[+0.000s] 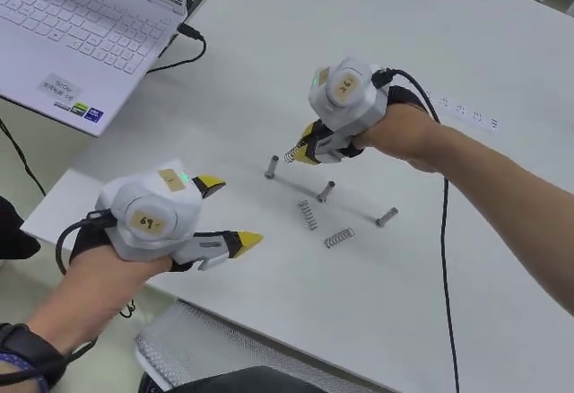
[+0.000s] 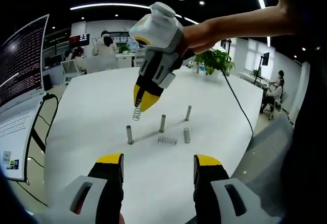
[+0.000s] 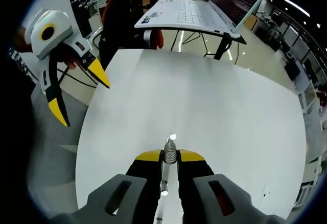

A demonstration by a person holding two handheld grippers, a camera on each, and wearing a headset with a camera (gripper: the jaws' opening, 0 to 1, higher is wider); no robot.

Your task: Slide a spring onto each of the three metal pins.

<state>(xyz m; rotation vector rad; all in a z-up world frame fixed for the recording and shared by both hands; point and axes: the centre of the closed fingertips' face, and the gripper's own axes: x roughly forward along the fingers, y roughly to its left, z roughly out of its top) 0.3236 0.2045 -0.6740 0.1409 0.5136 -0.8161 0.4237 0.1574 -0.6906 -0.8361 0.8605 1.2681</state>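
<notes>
1. Spring (image 1: 291, 153) is sitting clamped between the closed fingers of the right gripper (image 1: 303, 152), poking out past their tips.
2. It is hanging just above the end pin (image 1: 271, 167), the one nearest the laptop (image 1: 81, 16).
3. Two loose springs (image 1: 308, 214) (image 1: 339, 238) are lying on the white table (image 1: 296, 34), between the middle pin (image 1: 326, 192) and the far pin (image 1: 387, 218).
4. The left gripper (image 1: 235, 211) is hovering near the table's edge, its fingers standing wide apart and gripping nothing.

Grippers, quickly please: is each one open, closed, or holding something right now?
Left gripper: open, holding nothing.
Right gripper: closed on a spring.
</notes>
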